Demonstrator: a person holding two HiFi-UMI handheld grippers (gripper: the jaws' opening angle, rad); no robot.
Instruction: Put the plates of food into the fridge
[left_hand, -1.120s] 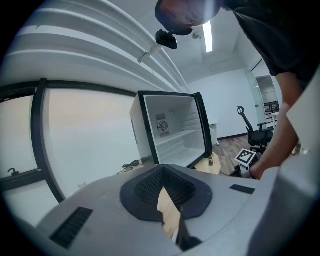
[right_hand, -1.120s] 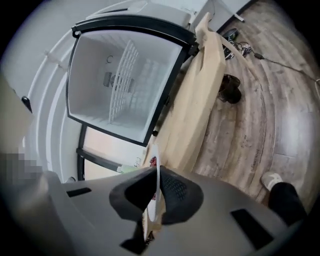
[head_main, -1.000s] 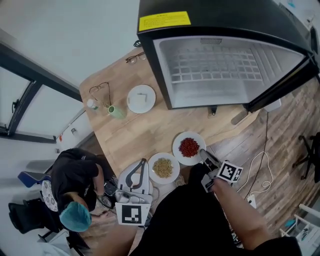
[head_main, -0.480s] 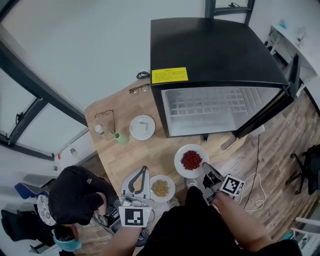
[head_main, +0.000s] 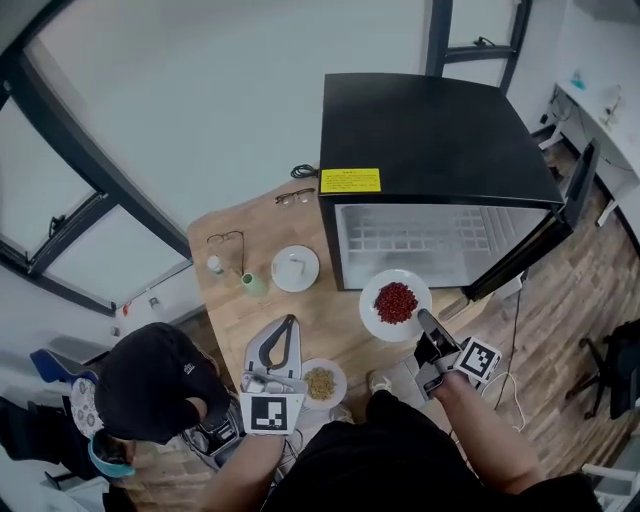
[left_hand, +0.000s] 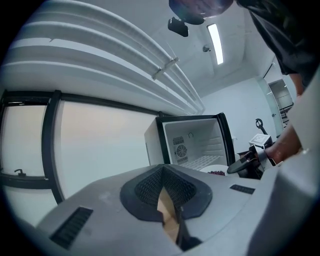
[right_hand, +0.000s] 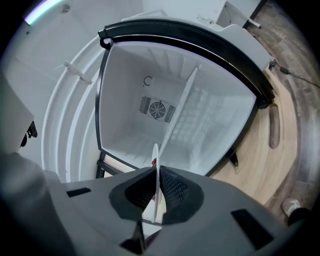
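The right claw (head_main: 424, 318), clamped on the rim of the plate of red food (head_main: 395, 303), has raised it off the surface (head_main: 320, 315) toward the open fridge (head_main: 430, 130) ahead; the left claw (head_main: 288, 322) is closed and empty.

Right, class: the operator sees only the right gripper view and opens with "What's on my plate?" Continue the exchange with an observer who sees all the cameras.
Observer: A small heap of red food on a white plate, in the right hand-held gripper.
Operator: Any other food?
Observer: A plate of tan food at the table's near edge, beside the left hand-held gripper.
Operator: Anyone nearby?
Observer: A person in black, left of the table.
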